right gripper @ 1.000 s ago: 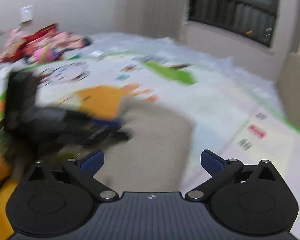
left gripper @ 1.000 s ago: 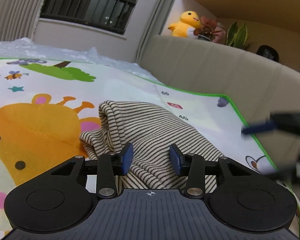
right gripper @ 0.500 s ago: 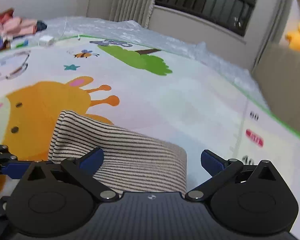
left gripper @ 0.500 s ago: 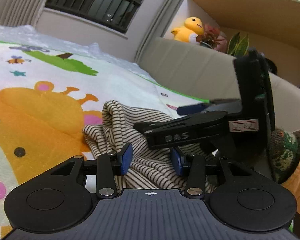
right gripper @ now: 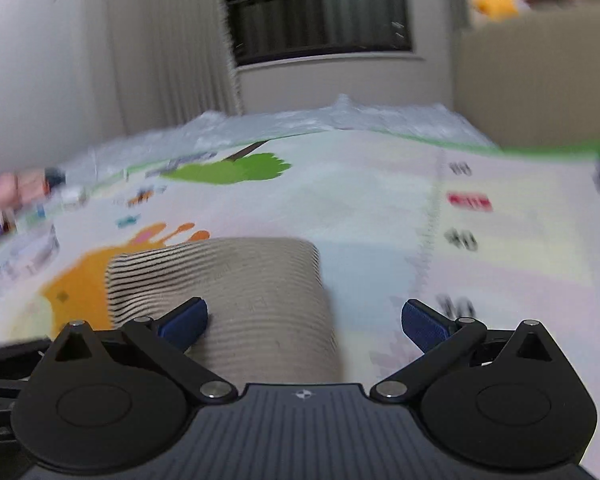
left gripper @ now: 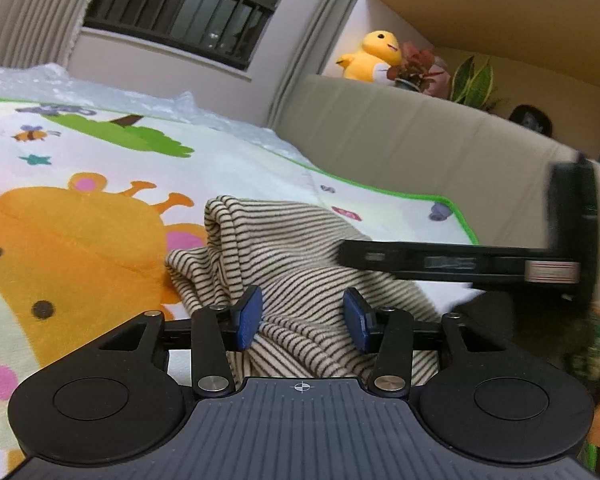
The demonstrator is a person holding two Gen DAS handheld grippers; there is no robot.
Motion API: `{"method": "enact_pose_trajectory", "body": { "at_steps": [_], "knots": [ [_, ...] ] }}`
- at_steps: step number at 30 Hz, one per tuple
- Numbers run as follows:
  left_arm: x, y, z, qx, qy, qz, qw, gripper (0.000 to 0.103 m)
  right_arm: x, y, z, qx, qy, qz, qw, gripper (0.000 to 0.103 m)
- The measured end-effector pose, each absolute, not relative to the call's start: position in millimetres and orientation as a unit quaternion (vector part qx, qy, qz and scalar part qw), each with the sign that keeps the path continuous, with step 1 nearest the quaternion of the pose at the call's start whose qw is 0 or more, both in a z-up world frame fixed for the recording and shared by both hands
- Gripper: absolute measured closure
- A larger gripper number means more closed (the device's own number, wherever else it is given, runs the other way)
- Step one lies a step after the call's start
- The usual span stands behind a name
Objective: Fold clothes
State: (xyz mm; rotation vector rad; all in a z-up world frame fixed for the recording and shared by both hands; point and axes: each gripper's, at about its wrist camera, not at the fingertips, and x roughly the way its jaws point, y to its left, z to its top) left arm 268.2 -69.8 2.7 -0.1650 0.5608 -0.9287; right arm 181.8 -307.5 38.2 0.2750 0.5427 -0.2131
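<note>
Where left gripper (left gripper: 302, 320) nears striped garment (left gripper: 284, 248) (rumpled), right view blurs.

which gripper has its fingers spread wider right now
The right gripper: its blue pads sit far apart over the striped garment. The left gripper shows a narrower gap.

Left wrist view sits low, close over the striped garment (left gripper: 284, 248), looking along the play mat (left gripper: 80, 184) toward the sofa (left gripper: 420, 148) and window (left gripper: 180, 16). Right wrist view, blurred, looks from beside it, slightly higher, toward the same window (right gripper: 320, 12). Both share garment, mat, window.
</note>
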Motion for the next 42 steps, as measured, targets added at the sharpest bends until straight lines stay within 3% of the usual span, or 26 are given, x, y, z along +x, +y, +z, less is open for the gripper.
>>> {"method": "enact_pose_trajectory", "body": {
  "at_steps": [1, 2, 15, 17, 18, 23, 32, 36, 42],
  "knots": [
    [267.3, -67.2, 2.1, -0.078, 0.276, -0.432, 0.855, 0.01, 170.7, -313.1, 35.0, 0.158, 0.273, -0.107, 0.943, 0.0],
    [269.7, -61.9, -0.4, -0.092, 0.294, -0.423, 0.852, 0.002, 162.2, -317.1, 30.1, 0.175, 0.28, -0.101, 0.939, 0.0],
    [262.5, -50.6, 1.0, -0.133, 0.374, -0.411, 0.82, 0.006, 147.9, -314.8, 10.1, 0.187, 0.307, -0.007, 0.933, 0.0],
    [261.5, -55.1, 1.3, -0.132, 0.381, -0.416, 0.815, 0.022, 149.5, -312.8, 10.4, 0.189, 0.308, 0.004, 0.932, 0.002],
    [260.4, -55.6, 1.2, -0.132, 0.382, -0.417, 0.814, 0.026, 150.3, -309.1, 11.5, 0.189, 0.308, 0.014, 0.932, 0.012],
    [261.0, -48.8, 2.9, -0.122, 0.366, -0.408, 0.827, 0.033, 172.4, -283.4, 15.0, 0.177, 0.307, 0.021, 0.935, 0.016],
    [292.4, 29.5, 17.7, -0.066, 0.311, -0.312, 0.895, 0.028, 262.8, -194.3, 12.9, 0.13, 0.29, 0.089, 0.944, 0.015],
    [309.8, 63.0, 11.1, -0.095, 0.315, -0.273, 0.904, 0.018, 280.2, -174.2, 9.0, 0.125, 0.29, 0.095, 0.944, 0.008],
    [309.8, 71.3, 7.5, -0.111, 0.312, -0.276, 0.903, 0.017, 278.4, -186.2, 3.6, 0.161, 0.295, 0.101, 0.936, 0.006]
  ]
}}
